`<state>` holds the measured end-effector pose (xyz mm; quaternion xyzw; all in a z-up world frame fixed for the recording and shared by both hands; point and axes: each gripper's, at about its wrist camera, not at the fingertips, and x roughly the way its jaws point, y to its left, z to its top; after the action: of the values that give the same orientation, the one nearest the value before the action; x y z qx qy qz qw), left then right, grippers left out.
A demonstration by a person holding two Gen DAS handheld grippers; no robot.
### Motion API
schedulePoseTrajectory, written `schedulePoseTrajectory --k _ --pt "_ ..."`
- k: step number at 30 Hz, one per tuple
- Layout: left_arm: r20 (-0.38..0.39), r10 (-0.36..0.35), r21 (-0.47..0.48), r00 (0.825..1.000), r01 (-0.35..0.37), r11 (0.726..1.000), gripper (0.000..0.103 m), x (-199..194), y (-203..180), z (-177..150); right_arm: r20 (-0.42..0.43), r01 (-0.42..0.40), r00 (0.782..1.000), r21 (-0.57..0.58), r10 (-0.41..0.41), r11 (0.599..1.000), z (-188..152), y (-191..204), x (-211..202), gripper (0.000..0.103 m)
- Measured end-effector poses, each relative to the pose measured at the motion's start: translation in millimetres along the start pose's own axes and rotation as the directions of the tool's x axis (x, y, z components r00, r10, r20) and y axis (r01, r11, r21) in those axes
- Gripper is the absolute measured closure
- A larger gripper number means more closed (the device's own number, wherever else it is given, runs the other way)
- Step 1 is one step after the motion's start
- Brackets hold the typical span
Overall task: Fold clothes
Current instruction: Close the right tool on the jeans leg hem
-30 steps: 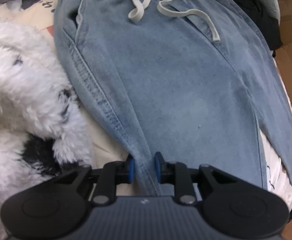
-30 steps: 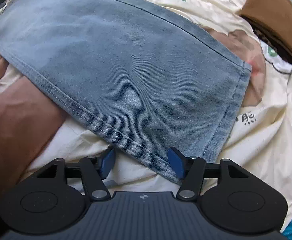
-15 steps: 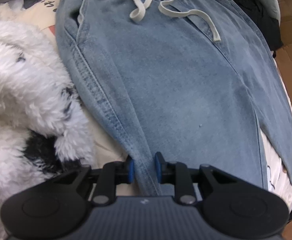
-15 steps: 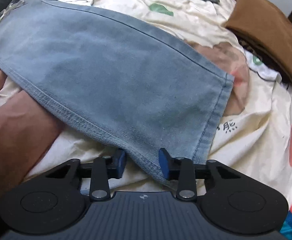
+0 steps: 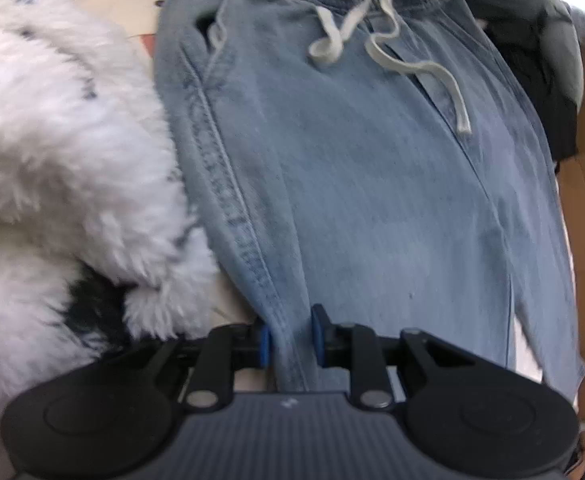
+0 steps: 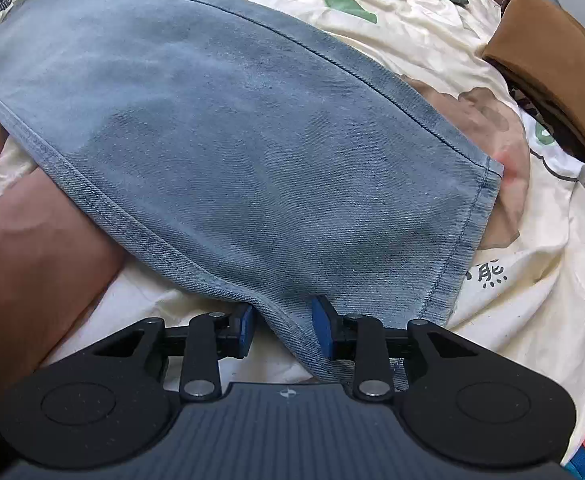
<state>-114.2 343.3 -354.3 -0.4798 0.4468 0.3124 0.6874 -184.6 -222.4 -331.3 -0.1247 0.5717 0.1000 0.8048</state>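
The soft, fairly heavy denim trousers point(image 5: 372, 184) lie spread ahead of both tongs, the left gripper point(image 5: 290, 340) pinching their side seam and the right gripper point(image 6: 282, 326) seemingly nipping the hem corner, the 2 thick edges least likely to slip.

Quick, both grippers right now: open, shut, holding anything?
Left gripper: shut on the jeans side seam.
Right gripper: shut on the jeans near the leg hem.
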Motion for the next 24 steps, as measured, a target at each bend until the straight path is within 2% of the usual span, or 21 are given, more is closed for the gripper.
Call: schedulePoseTrajectory --k 1,3,4,5,12,18,24 --pt "0.008 -0.004 -0.014 1.000 0.004 1.000 0.081 -1 2 1 -0.004 -0.004 1.000 0.003 0.004 1.000 1 -1 -1 0.067" --pt "0.026 -0.012 -0.041 1.000 0.013 0.999 0.081 -2 4 4 -0.013 -0.011 1.000 0.011 0.012 1.000 2 -3 -3 0.087" --pt "0.035 -0.016 -0.055 0.999 0.018 0.998 0.081 -2 5 5 -0.014 -0.013 1.000 0.019 0.013 1.000 2 -5 -5 0.088" --pt "0.043 -0.020 -0.069 0.999 0.023 0.997 0.081 -3 6 7 -0.012 -0.015 1.000 0.020 0.015 1.000 3 -6 -8 0.093" --pt "0.068 -0.052 -0.123 0.996 0.060 0.991 0.083 -3 16 13 0.006 -0.035 0.999 -0.035 0.035 0.999 12 -14 -29 0.099" --pt "0.093 -0.096 -0.148 0.991 0.109 0.983 0.082 -4 19 13 0.024 -0.044 0.999 -0.070 0.046 0.997 21 -22 -46 0.100" --pt "0.116 -0.140 -0.181 0.983 0.159 0.971 0.083 -6 24 16 0.048 -0.051 0.997 -0.025 0.052 0.998 36 -34 -55 0.101"
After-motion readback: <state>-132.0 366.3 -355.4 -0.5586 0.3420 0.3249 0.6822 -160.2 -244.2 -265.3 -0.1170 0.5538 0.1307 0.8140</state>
